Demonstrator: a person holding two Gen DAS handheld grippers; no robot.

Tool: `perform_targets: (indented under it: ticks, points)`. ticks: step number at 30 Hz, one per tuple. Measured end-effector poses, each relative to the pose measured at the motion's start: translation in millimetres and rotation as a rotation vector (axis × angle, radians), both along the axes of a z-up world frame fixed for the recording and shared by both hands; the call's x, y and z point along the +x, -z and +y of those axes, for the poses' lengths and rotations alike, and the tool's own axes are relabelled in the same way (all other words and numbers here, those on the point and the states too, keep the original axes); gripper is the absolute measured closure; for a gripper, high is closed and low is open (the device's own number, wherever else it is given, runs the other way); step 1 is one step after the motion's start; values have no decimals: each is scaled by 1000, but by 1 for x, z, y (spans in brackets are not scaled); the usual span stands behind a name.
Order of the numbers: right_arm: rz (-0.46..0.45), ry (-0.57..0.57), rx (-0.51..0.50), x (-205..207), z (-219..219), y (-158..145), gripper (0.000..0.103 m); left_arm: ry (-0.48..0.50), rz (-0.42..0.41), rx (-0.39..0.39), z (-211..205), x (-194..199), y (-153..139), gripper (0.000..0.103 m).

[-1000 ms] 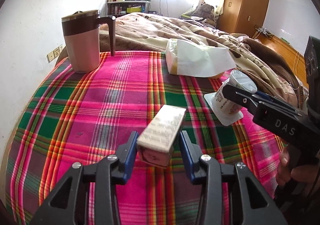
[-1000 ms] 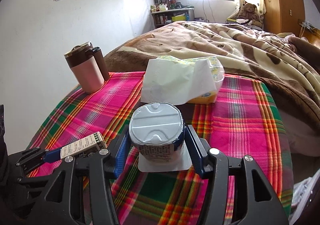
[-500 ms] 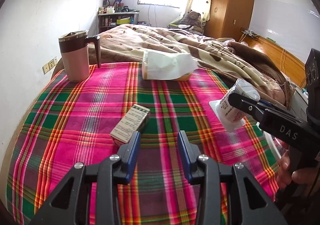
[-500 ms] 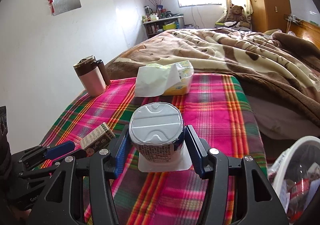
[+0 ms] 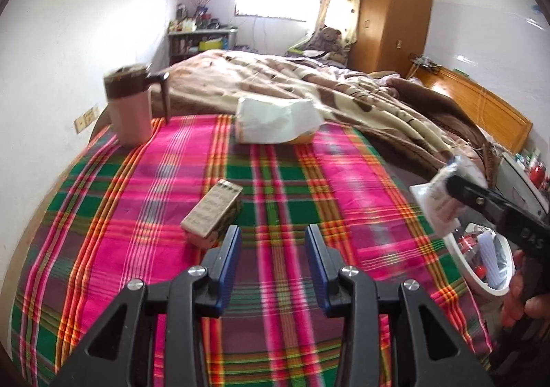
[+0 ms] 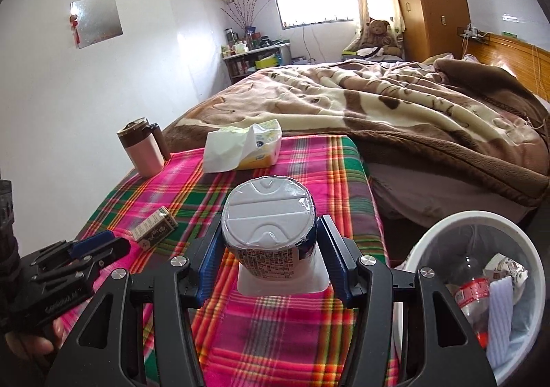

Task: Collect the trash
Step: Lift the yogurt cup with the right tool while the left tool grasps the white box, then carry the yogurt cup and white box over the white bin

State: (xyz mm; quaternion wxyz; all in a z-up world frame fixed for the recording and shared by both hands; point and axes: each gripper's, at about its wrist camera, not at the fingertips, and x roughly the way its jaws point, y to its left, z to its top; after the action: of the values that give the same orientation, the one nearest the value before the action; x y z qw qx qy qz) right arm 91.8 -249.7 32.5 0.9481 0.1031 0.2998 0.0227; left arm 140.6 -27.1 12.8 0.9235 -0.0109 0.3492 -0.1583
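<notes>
Right now the yogurt cup (image 6: pixel 270 225) is pinched upside down between the blue pads of my right gripper (image 6: pixel 270 242), its flat lid flange low and its embossed base facing the lens; the pads press its two sides. It hangs above the near right corner of the plaid tablecloth (image 6: pixel 309 328), and the white trash bin (image 6: pixel 481 225) sits lower and to the right of it, off the table's edge, already holding a plastic bottle (image 6: pixel 472 290) and wrappers. So the relation that matters is simple: the bin mouth lies right of and below the cup, near but not yet under it. I judge the next move is a short carry rightward past the table edge before I let the pads part; releasing too soon would risk clipping the rim.

My left gripper (image 5: pixel 271 260) has its fingers spread with nothing between them. The small carton (image 5: pixel 213 211) lies flat on the cloth just ahead and to the left of the left finger, apparently apart from it, its long axis running away from me and slightly rightward. That hand is the nearer one for it.

Farther back stand the pink travel mug (image 5: pixel 130 108) and the tissue pack (image 5: pixel 275 120), near the bed's blanket (image 6: pixel 395 105).
</notes>
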Motion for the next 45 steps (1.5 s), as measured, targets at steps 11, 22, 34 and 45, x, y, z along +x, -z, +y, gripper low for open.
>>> perform_targets:
  ticks: [11,22,34,45]
  points:
    - [27,-45,20,26,23,11,48,-32,35,59,26,44,23,35]
    - [54,-49,16,36,33,20,48,27,103,81,16,86,48,38]
    - [73,-21,31,33,21,25,48,32,112,84,6,80,47,70]
    - [38,19,44,9,-2,13,48,70,38,46,-21,34,17,70]
